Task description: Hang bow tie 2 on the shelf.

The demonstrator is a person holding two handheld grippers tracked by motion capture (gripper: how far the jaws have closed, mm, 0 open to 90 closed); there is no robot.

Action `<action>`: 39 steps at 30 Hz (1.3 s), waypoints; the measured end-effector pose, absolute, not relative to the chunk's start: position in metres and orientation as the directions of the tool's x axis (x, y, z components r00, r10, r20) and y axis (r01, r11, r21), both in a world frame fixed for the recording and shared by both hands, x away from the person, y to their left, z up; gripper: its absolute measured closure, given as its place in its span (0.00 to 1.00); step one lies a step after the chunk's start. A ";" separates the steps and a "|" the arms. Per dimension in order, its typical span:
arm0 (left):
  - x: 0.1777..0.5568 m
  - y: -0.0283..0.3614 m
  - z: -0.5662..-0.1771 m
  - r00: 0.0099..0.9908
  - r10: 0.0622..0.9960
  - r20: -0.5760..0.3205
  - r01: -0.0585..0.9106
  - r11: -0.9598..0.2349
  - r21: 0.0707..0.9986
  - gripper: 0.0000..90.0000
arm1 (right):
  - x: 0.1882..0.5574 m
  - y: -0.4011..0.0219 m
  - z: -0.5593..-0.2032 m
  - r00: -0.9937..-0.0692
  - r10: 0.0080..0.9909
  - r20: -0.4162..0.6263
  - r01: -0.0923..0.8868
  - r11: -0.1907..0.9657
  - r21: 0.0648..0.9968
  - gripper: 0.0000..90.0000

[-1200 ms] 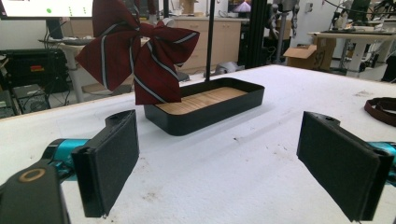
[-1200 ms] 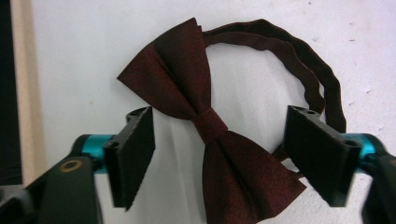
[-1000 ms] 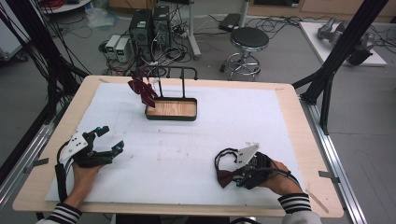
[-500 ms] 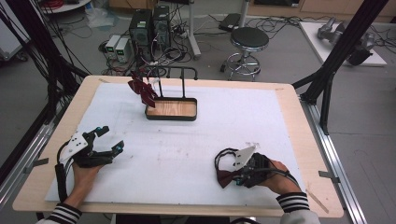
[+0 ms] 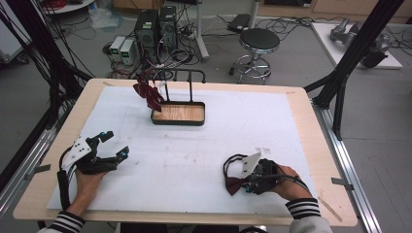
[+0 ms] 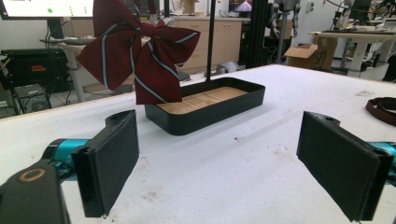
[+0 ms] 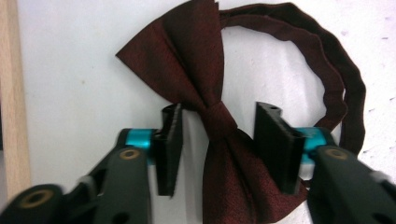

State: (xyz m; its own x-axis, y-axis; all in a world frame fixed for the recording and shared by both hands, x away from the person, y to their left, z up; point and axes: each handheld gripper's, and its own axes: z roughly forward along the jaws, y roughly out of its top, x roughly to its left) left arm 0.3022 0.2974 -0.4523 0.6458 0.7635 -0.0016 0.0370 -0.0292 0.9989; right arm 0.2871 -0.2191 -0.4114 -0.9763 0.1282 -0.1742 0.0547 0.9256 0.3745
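Maroon bow tie (image 7: 210,116) sits between right gripper (image 7: 219,140) jaws – knot centred, long axis 12-to-6 – jaws just been closing, not yet touching; left gripper (image 6: 233,172) wide open.

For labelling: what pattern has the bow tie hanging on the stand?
Maroon with pale diagonal stripes; clearest in the left gripper view.

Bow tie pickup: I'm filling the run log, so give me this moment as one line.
right gripper: jaws closing around plain bow tie, pads not yet pressing | left gripper: open, idle | striped bow tie: hung on stand
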 end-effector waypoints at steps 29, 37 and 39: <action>0.302 0.297 -0.452 0.644 0.765 -0.002 0.037 -0.028 0.999 0.15 | 0.289 -0.219 -0.402 -0.951 0.209 -0.230 0.070 0.865 0.497 0.84; 0.302 0.297 -0.452 0.644 0.765 -0.003 0.038 -0.028 0.999 0.15 | 0.292 -0.220 -0.391 -0.913 0.301 -0.277 0.080 0.796 0.600 0.84; 0.302 0.297 -0.452 0.643 0.766 -0.002 0.035 -0.026 0.999 0.15 | 0.293 -0.220 -0.387 -0.901 0.327 -0.284 0.078 0.769 0.634 0.84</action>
State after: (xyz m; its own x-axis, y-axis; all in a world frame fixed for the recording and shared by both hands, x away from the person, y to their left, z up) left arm 0.3021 0.2971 -0.4524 0.6431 0.7658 -0.0025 0.0350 -0.0262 0.9990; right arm 0.2926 -0.2198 -0.3870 -0.9013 0.3267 -0.2844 0.0785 0.7690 0.6344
